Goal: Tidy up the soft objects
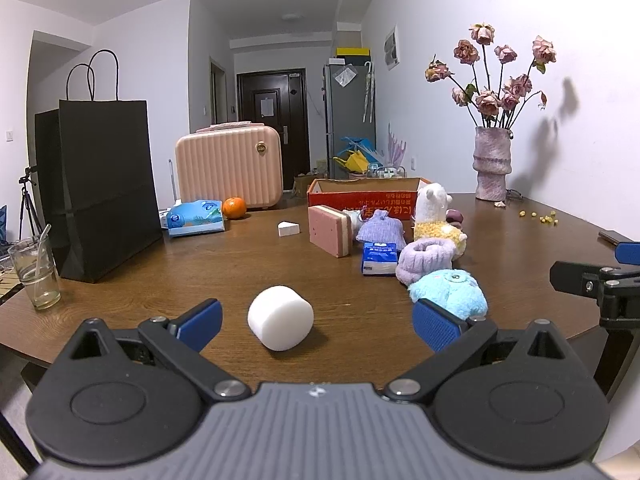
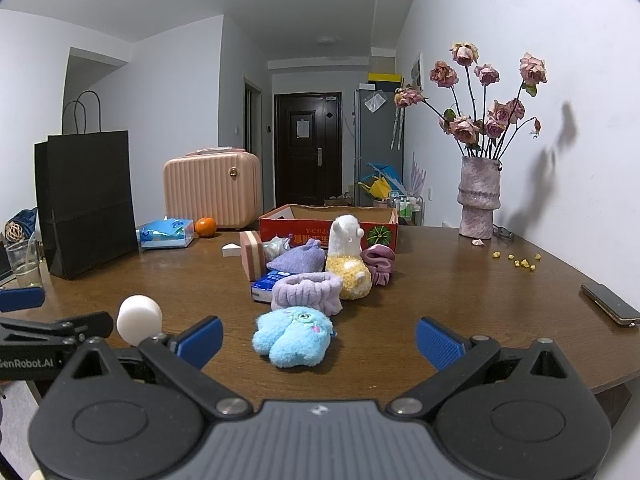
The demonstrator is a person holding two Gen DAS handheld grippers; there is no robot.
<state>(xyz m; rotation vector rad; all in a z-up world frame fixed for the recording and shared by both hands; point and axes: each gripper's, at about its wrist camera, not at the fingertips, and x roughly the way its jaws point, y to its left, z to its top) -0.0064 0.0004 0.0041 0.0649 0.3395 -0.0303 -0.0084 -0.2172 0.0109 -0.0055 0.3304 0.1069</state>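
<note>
- The brown table (image 1: 140, 280) carries everything; the open red cardboard box (image 2: 304, 226) sits at its far side, behind a cluster of soft things — the likely destination, in my judgement.
- Blue plush toy (image 2: 294, 336) lies straight ahead of the right gripper (image 2: 320, 346), centred between its widely spread, empty jaws, its long axis running roughly across them.
- White foam cylinder (image 1: 280, 322) lies on its side just ahead of the left gripper (image 1: 318, 326), left of centre — those jaws also spread, pinching nothing.
- Each hand is nearer its own piece.
</note>
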